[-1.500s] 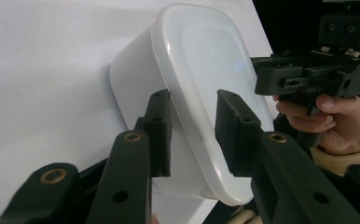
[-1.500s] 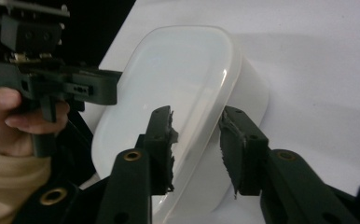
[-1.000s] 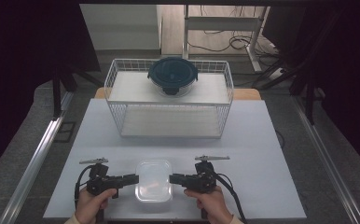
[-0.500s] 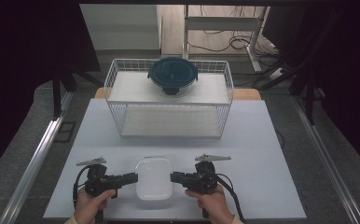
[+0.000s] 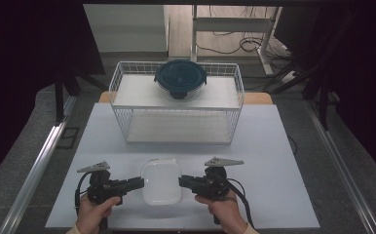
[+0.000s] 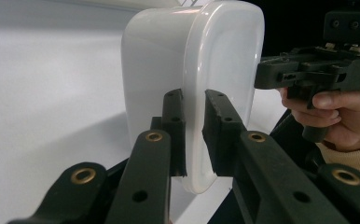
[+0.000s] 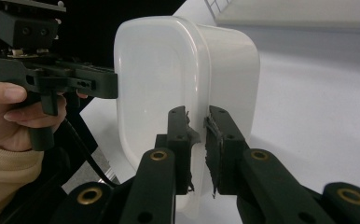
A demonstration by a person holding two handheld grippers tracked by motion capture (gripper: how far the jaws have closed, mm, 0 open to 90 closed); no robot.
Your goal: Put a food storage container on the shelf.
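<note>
Now white container (image 5: 161,182) upright, long axis toward basket; left gripper (image 5: 138,183), right gripper (image 5: 183,181) clamp its rim.

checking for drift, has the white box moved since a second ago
Yes, slightly. In the high view the white box sits a little nearer the wire basket, farther from the table's near edge, gripped on both sides.

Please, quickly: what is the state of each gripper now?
Left gripper: closed on the rim of the white container.
Right gripper: closed on the opposite rim of the same container.
</note>
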